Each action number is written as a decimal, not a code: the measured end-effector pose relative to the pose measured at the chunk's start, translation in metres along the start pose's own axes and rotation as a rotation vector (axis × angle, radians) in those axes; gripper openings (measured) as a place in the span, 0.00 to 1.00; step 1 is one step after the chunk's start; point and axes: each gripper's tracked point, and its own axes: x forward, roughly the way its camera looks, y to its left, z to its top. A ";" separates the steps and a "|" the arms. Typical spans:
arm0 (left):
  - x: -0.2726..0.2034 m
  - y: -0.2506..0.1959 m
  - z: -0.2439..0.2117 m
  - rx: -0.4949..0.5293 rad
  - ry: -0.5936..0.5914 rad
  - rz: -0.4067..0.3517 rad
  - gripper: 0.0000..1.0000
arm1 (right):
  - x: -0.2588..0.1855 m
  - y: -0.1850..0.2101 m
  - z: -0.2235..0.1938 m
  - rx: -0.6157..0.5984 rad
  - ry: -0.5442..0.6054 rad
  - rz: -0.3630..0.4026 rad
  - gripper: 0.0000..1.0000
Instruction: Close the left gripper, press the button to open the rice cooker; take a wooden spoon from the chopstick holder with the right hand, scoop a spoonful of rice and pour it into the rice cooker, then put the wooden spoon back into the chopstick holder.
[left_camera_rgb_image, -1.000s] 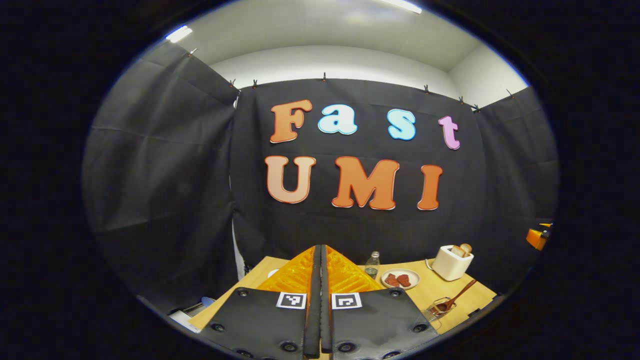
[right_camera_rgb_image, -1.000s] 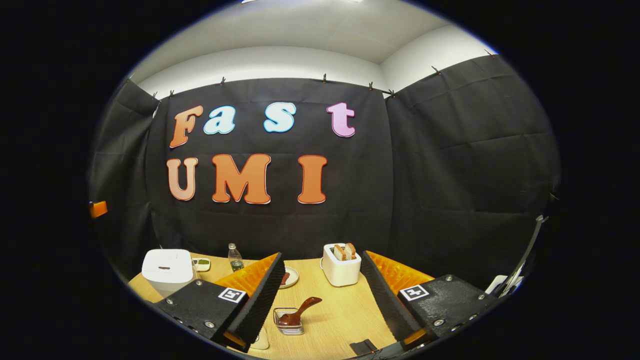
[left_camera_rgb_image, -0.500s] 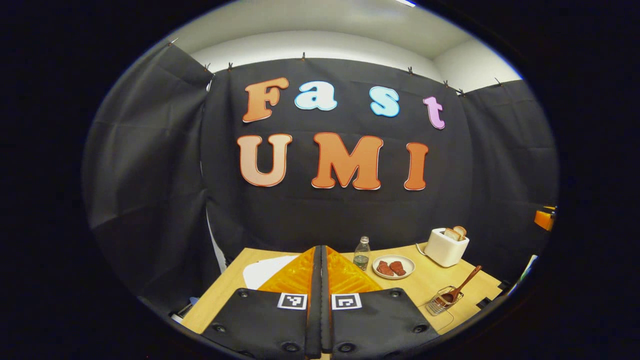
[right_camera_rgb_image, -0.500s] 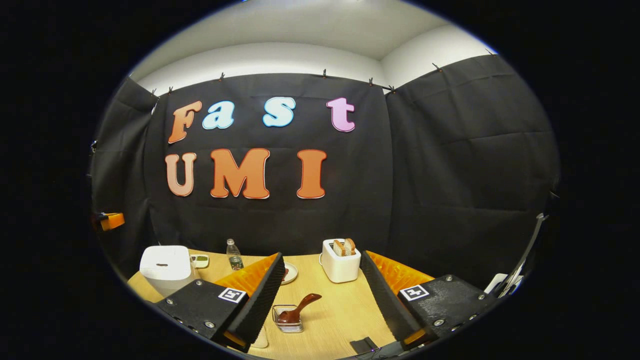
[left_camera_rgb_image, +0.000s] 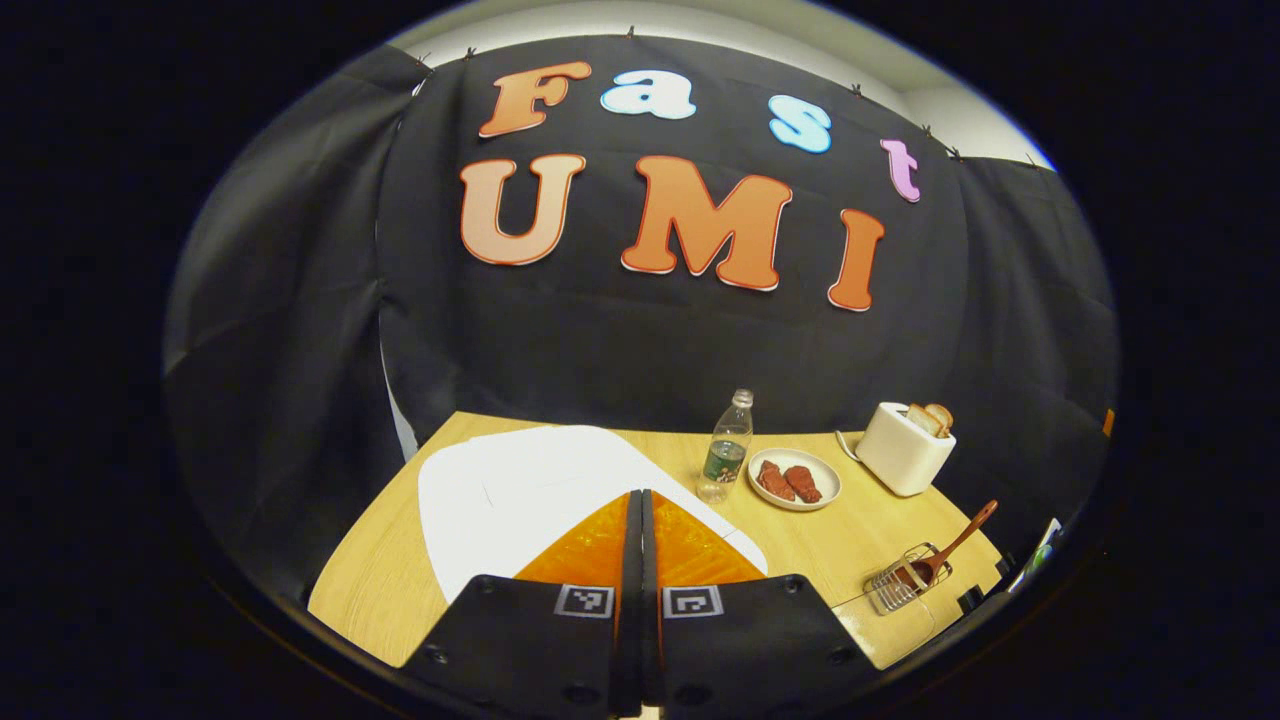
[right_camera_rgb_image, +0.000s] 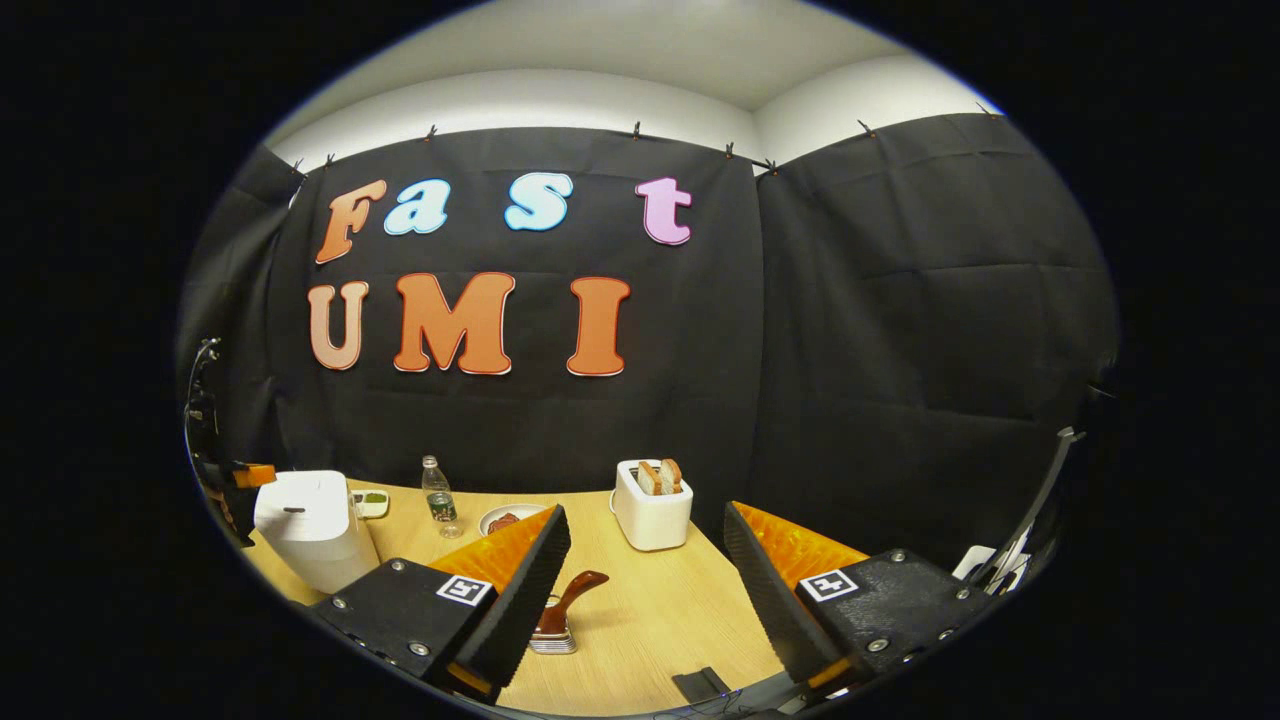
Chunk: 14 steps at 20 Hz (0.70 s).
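Hovering above the rice cooker (left_camera_rgb_image: 520, 490), your left gripper (left_camera_rgb_image: 640, 520) has its fingers pressed together with nothing between them, their tips over the cooker's white lid, which spreads across the near left part of the tabletop (left_camera_rgb_image: 380, 590) in the left gripper view. You cannot tell from these pictures whether the tips touch the lid. In the right gripper view the rice cooker (right_camera_rgb_image: 310, 525) stands at the far left of the tabletop (right_camera_rgb_image: 650, 620), its lid down.

Your right gripper (right_camera_rgb_image: 645, 545) has its fingers spread wide and empty, above the tabletop. Between them, close to the left finger, sits the chopstick holder (right_camera_rgb_image: 553, 640), a small wire basket, with the wooden spoon (right_camera_rgb_image: 565, 600) leaning out of it, handle up. In the left gripper view the same chopstick holder (left_camera_rgb_image: 905, 583) is near the right front corner, the wooden spoon (left_camera_rgb_image: 955, 545) slanting up to the right.

Farther back stand a water bottle (left_camera_rgb_image: 727, 450), a plate (left_camera_rgb_image: 795, 480) with reddish pieces, and a toaster (left_camera_rgb_image: 905, 448) holding bread.
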 end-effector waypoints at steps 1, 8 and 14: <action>0.006 0.003 -0.005 0.000 0.018 0.003 0.04 | 0.001 0.000 -0.002 -0.001 0.007 0.003 0.96; 0.024 0.017 -0.048 -0.008 0.132 0.025 0.04 | 0.013 -0.005 -0.018 -0.024 0.048 -0.017 0.96; 0.024 0.018 -0.048 -0.077 0.135 -0.014 0.05 | 0.019 0.007 -0.021 -0.021 0.054 0.004 0.96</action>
